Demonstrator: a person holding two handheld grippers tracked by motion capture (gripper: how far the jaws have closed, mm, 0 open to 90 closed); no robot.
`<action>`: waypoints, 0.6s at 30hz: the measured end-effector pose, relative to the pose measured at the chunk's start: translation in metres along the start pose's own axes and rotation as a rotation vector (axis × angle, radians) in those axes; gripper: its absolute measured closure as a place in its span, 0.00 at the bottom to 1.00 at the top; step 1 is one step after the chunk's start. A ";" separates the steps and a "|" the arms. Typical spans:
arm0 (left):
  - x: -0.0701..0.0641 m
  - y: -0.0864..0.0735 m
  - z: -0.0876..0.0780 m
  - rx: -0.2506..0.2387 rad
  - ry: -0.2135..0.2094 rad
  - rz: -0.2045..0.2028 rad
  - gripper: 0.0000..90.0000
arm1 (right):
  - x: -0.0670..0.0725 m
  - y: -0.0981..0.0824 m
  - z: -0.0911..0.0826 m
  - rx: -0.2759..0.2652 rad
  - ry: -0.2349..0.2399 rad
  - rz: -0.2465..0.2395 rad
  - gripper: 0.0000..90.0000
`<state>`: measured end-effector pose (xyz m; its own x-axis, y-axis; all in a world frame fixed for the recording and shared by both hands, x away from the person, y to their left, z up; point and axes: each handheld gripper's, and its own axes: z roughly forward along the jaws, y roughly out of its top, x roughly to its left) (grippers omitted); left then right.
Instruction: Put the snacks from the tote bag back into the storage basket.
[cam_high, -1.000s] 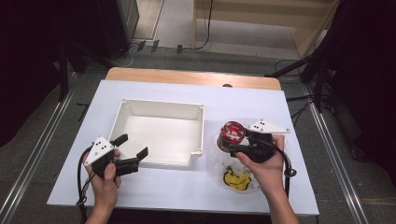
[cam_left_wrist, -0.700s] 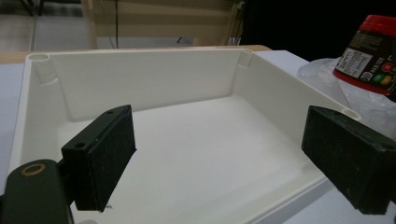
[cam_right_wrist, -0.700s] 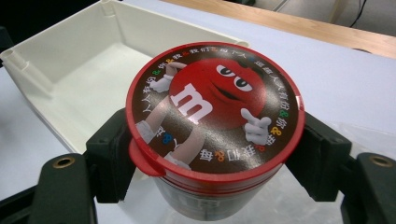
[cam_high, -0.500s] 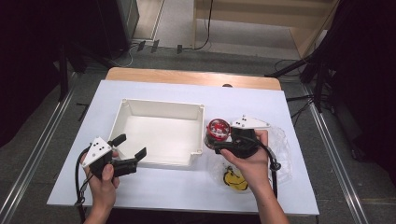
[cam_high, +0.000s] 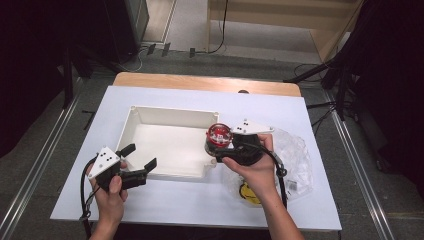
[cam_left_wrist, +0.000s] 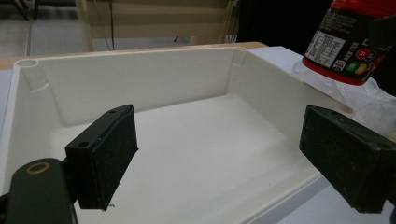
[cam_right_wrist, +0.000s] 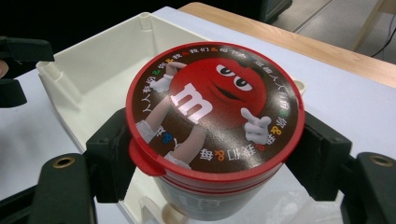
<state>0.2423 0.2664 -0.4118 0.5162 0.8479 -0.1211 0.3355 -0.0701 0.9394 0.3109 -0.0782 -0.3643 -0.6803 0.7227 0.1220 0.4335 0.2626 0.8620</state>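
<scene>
Clamping the red-lidded candy tub (cam_right_wrist: 215, 121) by its sides, the right gripper (cam_high: 226, 149) holds it upright over the white bin's (cam_high: 150, 116) right wall; lower it gently inside. The left gripper (cam_high: 140, 157) waits wide open, empty, at the bin's front edge.

The round plastic candy tub (cam_right_wrist: 212, 126) has a red rim and a brown lid printed with a red cartoon figure and a white letter. The rectangular plastic bin (cam_high: 165, 142) is plain white, and the tabletop (cam_high: 200, 200) pale blue-white.
</scene>
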 end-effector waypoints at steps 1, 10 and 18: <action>0.000 0.000 0.000 0.001 -0.001 0.000 0.13 | 0.001 0.001 0.001 0.003 0.003 -0.007 0.29; 0.002 0.000 -0.001 0.002 0.003 -0.001 0.13 | 0.004 0.001 0.010 0.007 0.022 -0.016 0.28; 0.002 0.000 0.000 0.005 0.007 0.000 0.13 | 0.007 0.000 0.019 0.029 0.037 -0.024 0.28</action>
<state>0.2427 0.2681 -0.4122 0.5108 0.8514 -0.1191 0.3396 -0.0726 0.9378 0.3175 -0.0615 -0.3726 -0.7120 0.6918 0.1200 0.4331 0.2982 0.8506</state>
